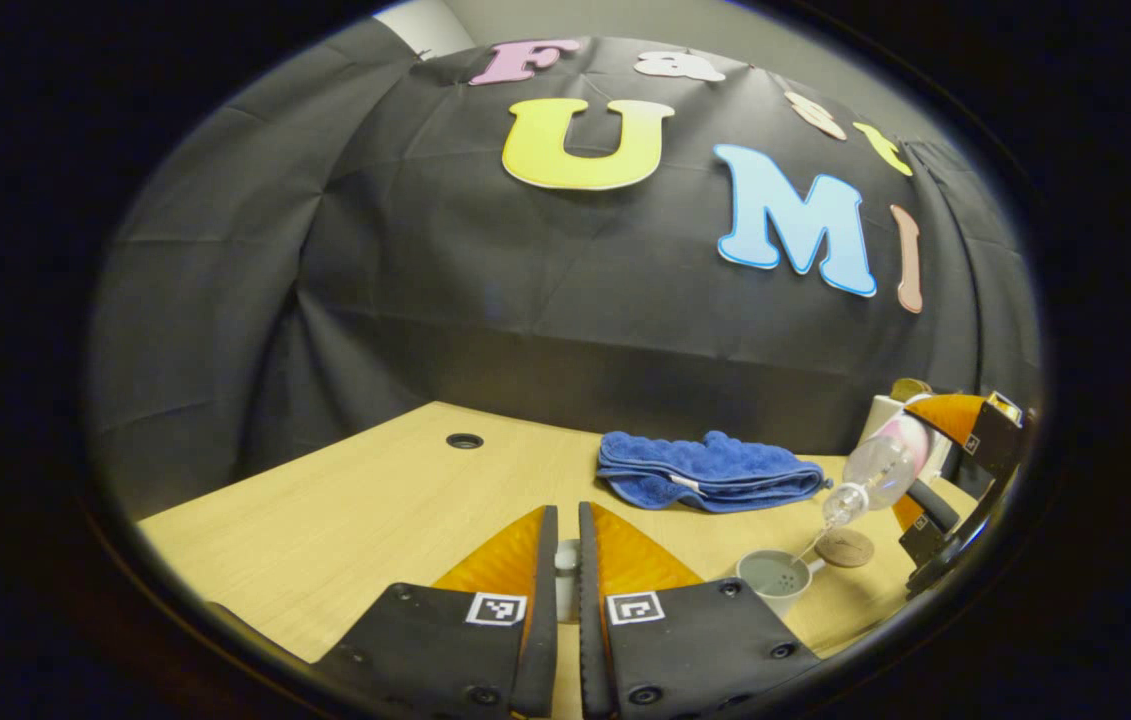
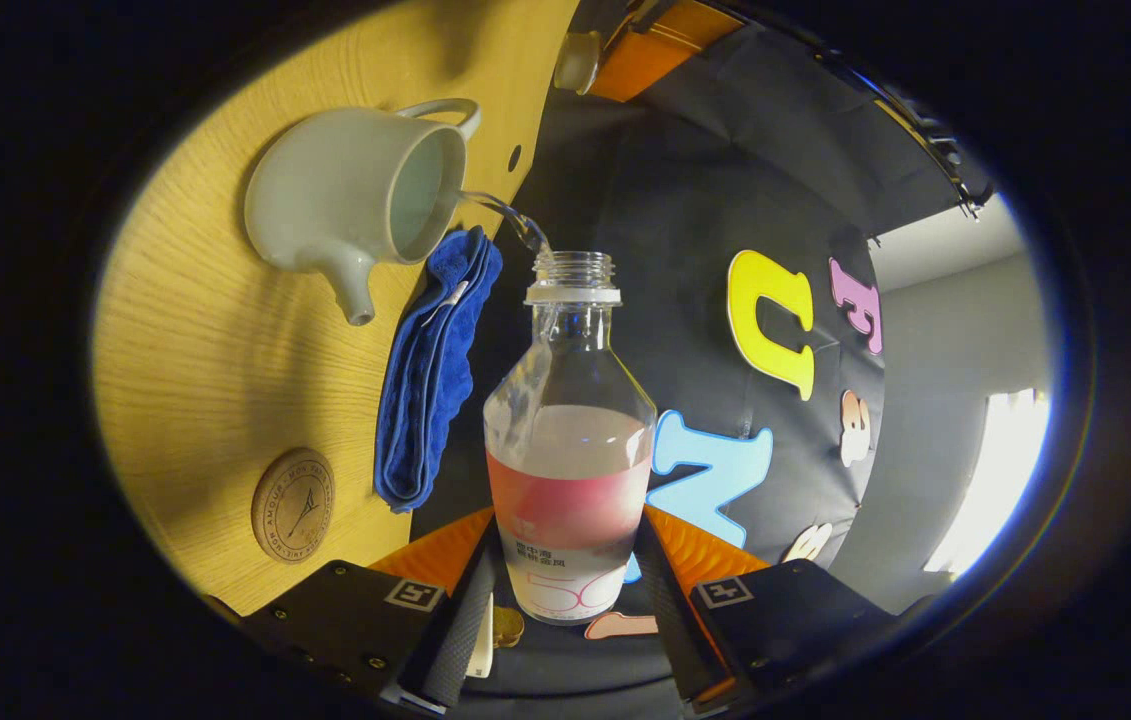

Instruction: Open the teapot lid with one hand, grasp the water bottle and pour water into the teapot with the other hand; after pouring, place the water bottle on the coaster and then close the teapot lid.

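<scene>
Two grippers are counted. Low at centre of the left gripper view, the left gripper (image 1: 566, 570) is closed narrowly on a small pale lid (image 1: 566, 572), pinched between both fingers. At the lower centre of the right gripper view, the right gripper (image 2: 565, 590) is clamped on the base of one water bottle (image 2: 570, 450), both fingers pressed to its sides.

One teapot (image 2: 350, 205), one coaster (image 2: 293, 504) and one folded blue towel (image 2: 430, 370) are counted on the wooden table (image 2: 215, 340).

The teapot is seen at the upper left of the right gripper view, lidless, with its handle uppermost in the frame and its spout pointing down. The coaster lies at the lower left of that view, apart from the teapot and bare. The towel lies near the table's back edge, beside the teapot. Open tabletop is seen at the left of the left gripper view.

The bottle is clear, uncapped, with a pink label band, and partly filled. It is tipped, and a thin stream of water (image 2: 505, 210) is seen running from its mouth into the teapot.
</scene>
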Demonstrator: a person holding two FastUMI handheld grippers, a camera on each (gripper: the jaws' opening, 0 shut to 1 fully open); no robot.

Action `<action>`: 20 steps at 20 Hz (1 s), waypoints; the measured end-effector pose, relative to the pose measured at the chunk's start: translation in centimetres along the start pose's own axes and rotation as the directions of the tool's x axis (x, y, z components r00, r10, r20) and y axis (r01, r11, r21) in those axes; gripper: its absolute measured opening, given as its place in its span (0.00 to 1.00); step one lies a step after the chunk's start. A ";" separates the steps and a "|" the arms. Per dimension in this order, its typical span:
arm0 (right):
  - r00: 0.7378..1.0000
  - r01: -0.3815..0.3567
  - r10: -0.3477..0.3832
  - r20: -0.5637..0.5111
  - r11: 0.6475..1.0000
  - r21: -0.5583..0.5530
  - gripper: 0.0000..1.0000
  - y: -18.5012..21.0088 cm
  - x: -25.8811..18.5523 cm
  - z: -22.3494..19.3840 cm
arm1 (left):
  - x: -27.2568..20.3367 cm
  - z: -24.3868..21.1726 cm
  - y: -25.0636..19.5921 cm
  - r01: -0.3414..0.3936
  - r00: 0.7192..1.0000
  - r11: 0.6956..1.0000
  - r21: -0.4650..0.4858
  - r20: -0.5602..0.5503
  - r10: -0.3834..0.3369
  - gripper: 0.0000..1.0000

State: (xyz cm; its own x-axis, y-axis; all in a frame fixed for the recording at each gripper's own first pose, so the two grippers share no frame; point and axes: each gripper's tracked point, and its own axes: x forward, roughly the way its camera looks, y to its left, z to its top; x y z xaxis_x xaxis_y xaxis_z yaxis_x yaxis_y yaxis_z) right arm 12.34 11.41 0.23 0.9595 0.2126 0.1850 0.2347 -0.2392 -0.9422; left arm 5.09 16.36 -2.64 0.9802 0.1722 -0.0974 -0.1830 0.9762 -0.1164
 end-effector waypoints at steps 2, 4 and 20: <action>1.000 0.006 -0.006 -0.001 1.000 -0.015 0.76 -0.1 0.2 0.0 | 0.0 -0.1 -0.1 0.004 1.000 1.000 -0.006 -0.002 -0.004 0.16; 1.000 0.011 -0.011 -0.002 1.000 -0.025 0.76 -0.2 0.3 0.0 | -0.1 -0.2 -0.2 0.006 1.000 1.000 -0.005 -0.005 -0.006 0.16; 0.997 0.082 -0.082 0.004 0.993 -0.085 0.76 -2.9 1.4 -0.6 | -0.2 0.0 -0.5 0.016 1.000 1.000 -0.007 -0.005 -0.016 0.16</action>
State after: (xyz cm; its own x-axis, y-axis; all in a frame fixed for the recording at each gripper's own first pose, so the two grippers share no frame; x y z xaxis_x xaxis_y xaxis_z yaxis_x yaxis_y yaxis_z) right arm 13.07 11.82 3.41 0.9365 0.2353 0.2601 0.3245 -0.3003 -0.8969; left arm 4.93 15.85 -2.53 0.9827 0.1556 -0.1002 -0.1676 0.9779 -0.1250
